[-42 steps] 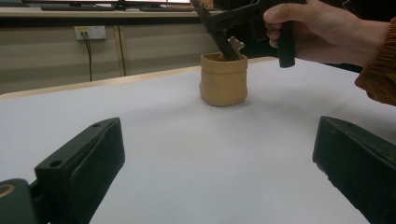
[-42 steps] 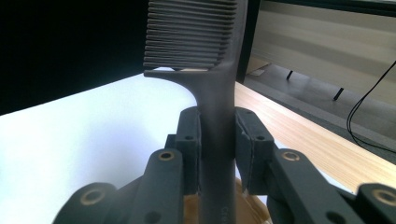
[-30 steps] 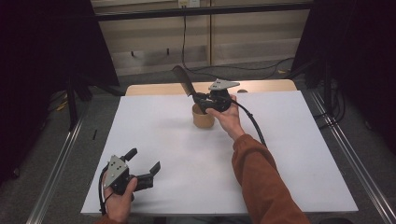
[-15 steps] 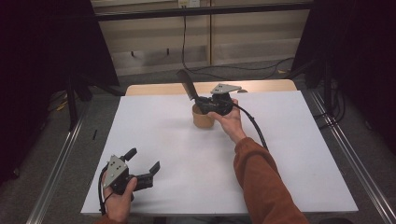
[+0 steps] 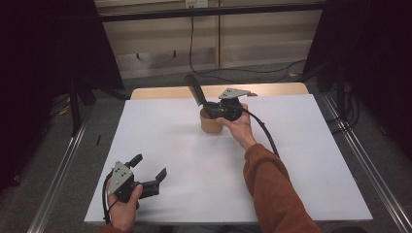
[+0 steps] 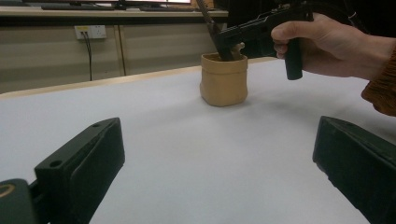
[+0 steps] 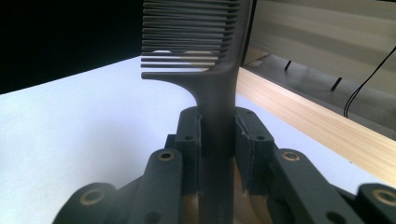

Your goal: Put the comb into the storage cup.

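A small tan pot point(image 5: 210, 124) point(image 6: 223, 79) stands upright on the white table point(image 5: 301, 160), toward the back middle. My right gripper point(image 5: 208, 108) point(image 7: 217, 135) hovers right over its mouth, shut on the handle of a dark comb point(image 5: 195, 89) point(image 7: 205, 51). The comb's toothed end sticks up and to the left; its lower end hangs at the pot's rim point(image 7: 243, 186). My left gripper point(image 5: 149, 167) rests near the table's front left corner, held by a hand, its jaws wide open with nothing between them. In the left gripper view the two fingers point(image 6: 79, 163) frame bare table.
A pale wooden strip point(image 5: 272, 89) runs behind the white sheet. Metal rails point(image 5: 362, 160) flank both sides of the table. Cables point(image 5: 214, 72) lie on the floor beyond, before a beige wall. An orange sleeve point(image 5: 274, 189) crosses the front right of the table.
The right gripper has shifted slightly with the comb, which now stands a little more upright over the pot. The left gripper has stayed put.
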Tool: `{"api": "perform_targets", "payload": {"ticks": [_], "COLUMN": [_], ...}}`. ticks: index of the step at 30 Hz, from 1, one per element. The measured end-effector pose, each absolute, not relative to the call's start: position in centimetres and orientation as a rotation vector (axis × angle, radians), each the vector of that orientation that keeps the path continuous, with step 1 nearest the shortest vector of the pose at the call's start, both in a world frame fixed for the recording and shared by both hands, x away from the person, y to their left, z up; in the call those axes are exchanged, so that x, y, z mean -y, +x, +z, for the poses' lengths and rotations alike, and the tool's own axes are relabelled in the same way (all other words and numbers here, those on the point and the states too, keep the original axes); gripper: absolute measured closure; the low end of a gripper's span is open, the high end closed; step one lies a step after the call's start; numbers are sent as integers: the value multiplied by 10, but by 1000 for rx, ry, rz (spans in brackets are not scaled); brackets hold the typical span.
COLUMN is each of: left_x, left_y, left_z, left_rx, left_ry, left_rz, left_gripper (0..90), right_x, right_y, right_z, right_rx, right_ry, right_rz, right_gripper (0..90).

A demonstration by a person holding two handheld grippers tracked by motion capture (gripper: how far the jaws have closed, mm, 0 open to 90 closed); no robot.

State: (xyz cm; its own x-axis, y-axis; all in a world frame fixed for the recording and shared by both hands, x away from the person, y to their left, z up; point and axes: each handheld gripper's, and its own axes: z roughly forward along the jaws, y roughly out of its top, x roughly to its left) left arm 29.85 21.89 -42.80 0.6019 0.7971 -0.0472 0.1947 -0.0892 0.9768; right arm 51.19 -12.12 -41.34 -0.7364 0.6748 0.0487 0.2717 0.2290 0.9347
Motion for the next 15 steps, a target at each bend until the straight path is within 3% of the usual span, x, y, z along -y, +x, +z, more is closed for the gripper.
{"api": "perform_targets", "payload": {"ticks": [15], "left_x": [-219], "left_y": [299], "left_z": [-428], "left_rx": [-843], "left_ry": [1622], "left_rz": [619], "left_gripper": [22], "right_x": [118], "right_y": [507], "right_z": [-414], "right_rx": [-2187], "right_ry": [858], "right_rz": [1464], "right_gripper": [726]}}
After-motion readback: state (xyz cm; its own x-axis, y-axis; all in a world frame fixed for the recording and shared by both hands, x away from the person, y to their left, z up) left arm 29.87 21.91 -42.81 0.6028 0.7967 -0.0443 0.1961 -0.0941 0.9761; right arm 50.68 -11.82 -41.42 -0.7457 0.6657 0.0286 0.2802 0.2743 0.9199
